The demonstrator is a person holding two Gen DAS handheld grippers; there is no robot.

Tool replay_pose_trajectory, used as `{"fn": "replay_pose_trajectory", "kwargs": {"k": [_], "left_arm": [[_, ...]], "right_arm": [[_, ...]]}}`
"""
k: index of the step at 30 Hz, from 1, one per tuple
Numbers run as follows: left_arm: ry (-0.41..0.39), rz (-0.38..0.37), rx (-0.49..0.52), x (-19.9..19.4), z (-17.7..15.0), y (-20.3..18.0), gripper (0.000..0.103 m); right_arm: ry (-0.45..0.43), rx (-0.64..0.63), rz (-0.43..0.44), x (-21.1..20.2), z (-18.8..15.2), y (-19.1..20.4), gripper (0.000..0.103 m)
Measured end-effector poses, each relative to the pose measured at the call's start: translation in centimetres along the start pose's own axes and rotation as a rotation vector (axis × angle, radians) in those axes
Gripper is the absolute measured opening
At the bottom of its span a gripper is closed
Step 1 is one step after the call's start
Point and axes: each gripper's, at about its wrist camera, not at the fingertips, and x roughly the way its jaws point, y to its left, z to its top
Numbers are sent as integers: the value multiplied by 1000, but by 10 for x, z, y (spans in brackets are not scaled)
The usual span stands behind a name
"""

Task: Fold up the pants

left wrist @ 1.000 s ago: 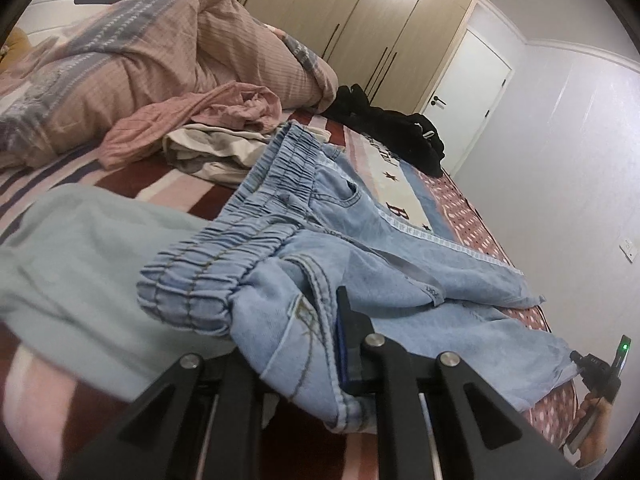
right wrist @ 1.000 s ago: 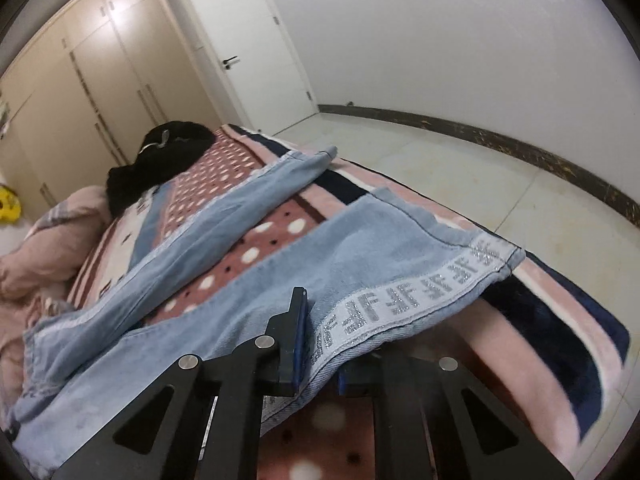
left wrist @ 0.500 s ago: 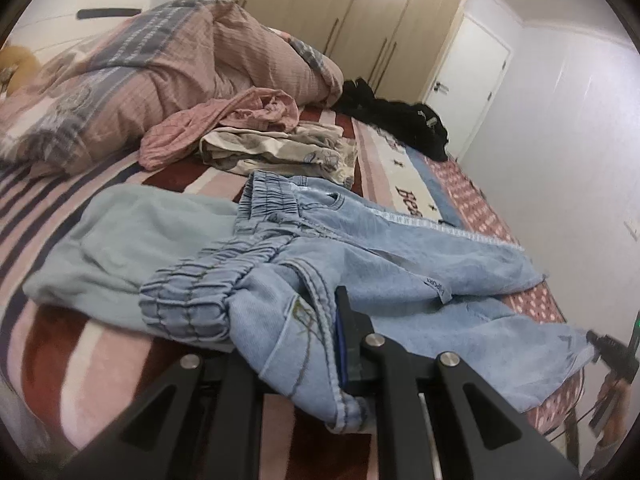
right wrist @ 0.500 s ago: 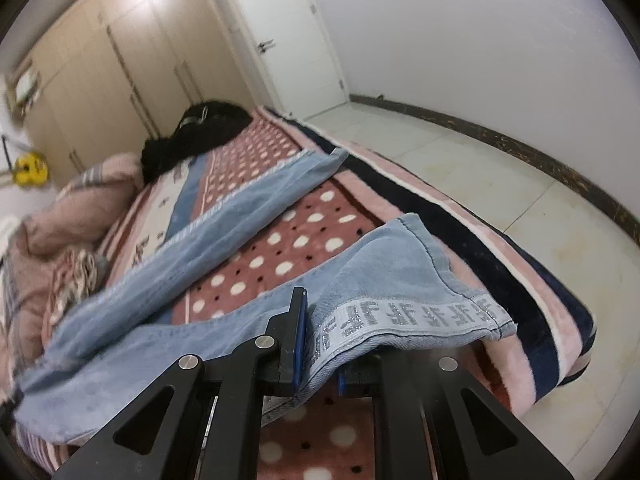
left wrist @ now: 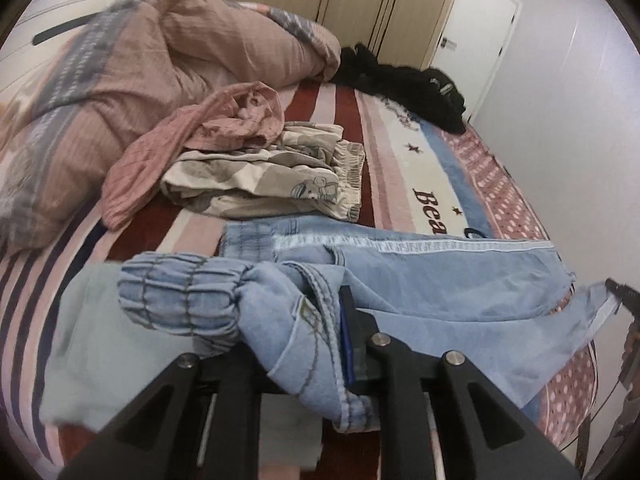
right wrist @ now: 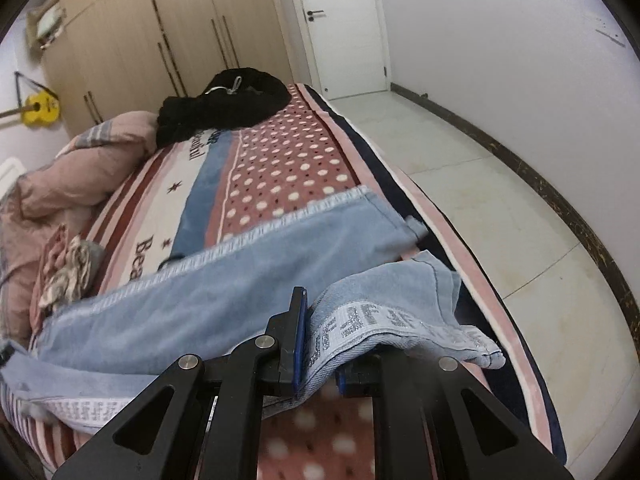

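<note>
Left gripper (left wrist: 320, 344): we see its jaws easing apart, denim of the jeans (left wrist: 420, 280) bunched between them at the waist end; the right-hand pad presses the cloth, the left-hand one is hidden under it.
Right gripper (right wrist: 320, 344): we see the jaws narrow, clamped on the hem of one jeans leg, right at the silver-lettered side stripe (right wrist: 360, 320).
Jeans, waist: we note the elastic waistband (left wrist: 180, 300) rolled and lifted just left of the left gripper.
Jeans, legs: one leg lies flat across the blanket (left wrist: 400, 168), its white stripe facing away from us; the other leg hangs raised between the two grippers, above the flat leg.
Under the waist: a pale green garment (left wrist: 104, 340) is spread on the blanket.
Beyond the jeans: we record a cream printed garment (left wrist: 272, 172), touching a pink checked one (left wrist: 200, 132).
Head of bed: pink quilt (left wrist: 140, 60) heaped up; black clothing (right wrist: 228, 100) at the far edge.
Room: wardrobe (right wrist: 160, 20), white door (right wrist: 340, 20), tiled floor (right wrist: 480, 200).
</note>
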Motion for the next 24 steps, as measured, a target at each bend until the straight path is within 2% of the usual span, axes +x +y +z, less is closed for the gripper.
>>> {"fn": "replay_pose_trajectory", "kwargs": {"k": [4,9,15,16,17,18,19,20,21,23,24], "left_arm": [[53,24,11,35,31,-2,16],[143,50,-8,84,56,3,18],[204,59,-62,130,61,13,22],[216,56,-64,134,60,13,26],[225,45,-63,137,60,13,34],[225,28,-59,138,59,11,40],[225,5,-48,138,60,9,54],[223,-13,-31,136,60,6,66],[220,-23,-16,134,60,3,71],[199,-31,23,127,60,-5,85],[184,-23,43,122,60,-8,87]], "right_arm": [[20,-10,-49,40,34,11,6],[54,-42,-125,96,60,28,6],[138,-60,-233,161,63,34,7],[148,-58,-245,169,60,33,7],[160,-59,-255,176,56,33,11],[166,-64,-264,181,54,33,19],[165,-73,-279,185,51,33,34],[161,-82,-287,186,48,33,43],[157,-85,-284,187,46,32,52],[145,-88,-267,184,43,31,55],[143,-88,-263,182,43,30,60]]}}
